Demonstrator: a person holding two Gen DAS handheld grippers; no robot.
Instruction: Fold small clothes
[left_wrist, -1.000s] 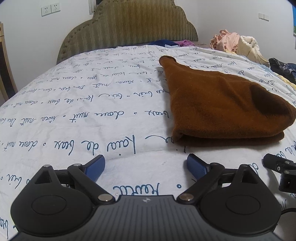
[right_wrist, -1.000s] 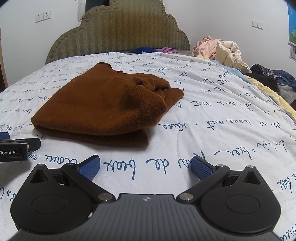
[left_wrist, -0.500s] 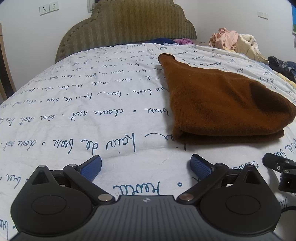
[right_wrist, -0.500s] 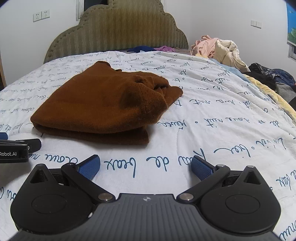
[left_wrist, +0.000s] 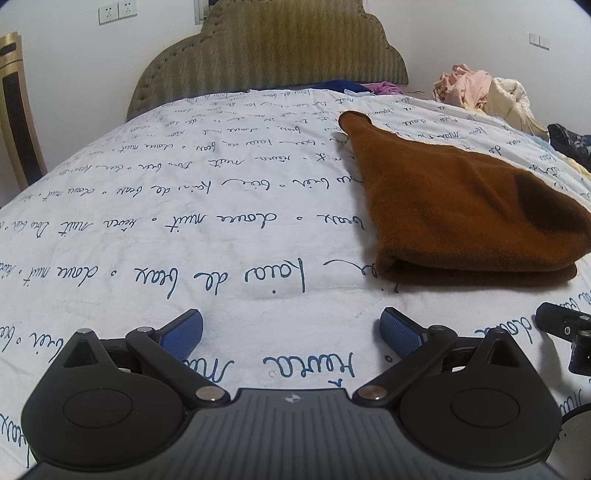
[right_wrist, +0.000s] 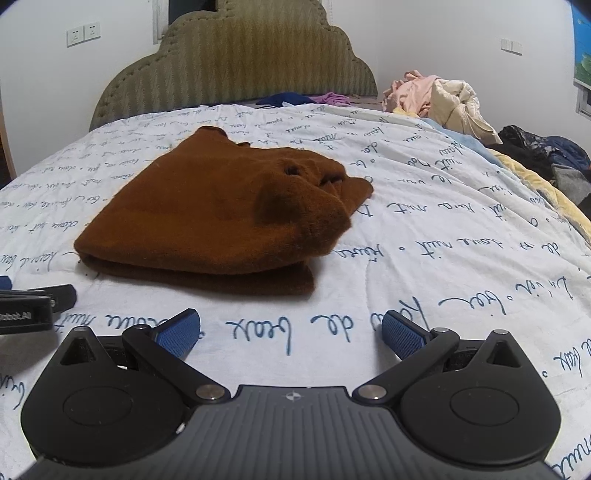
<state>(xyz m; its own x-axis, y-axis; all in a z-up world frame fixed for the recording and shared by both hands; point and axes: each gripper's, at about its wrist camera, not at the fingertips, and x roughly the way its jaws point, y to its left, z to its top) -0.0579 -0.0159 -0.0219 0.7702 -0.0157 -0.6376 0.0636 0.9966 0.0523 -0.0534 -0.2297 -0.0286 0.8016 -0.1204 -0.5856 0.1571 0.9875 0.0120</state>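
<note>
From my left gripper's camera the brown garment (left_wrist: 461, 206) runs off the right edge, so its far-right end is lost to me. My right gripper (left_wrist: 565, 332) shows there only as a black sliver at that edge. What lies between the garment's folded layers is hidden. The clothes pile (right_wrist: 439, 99) on the far right is too jumbled to sort, and the small far writing on the bedsheet (right_wrist: 461, 229) is unreadable.
</note>
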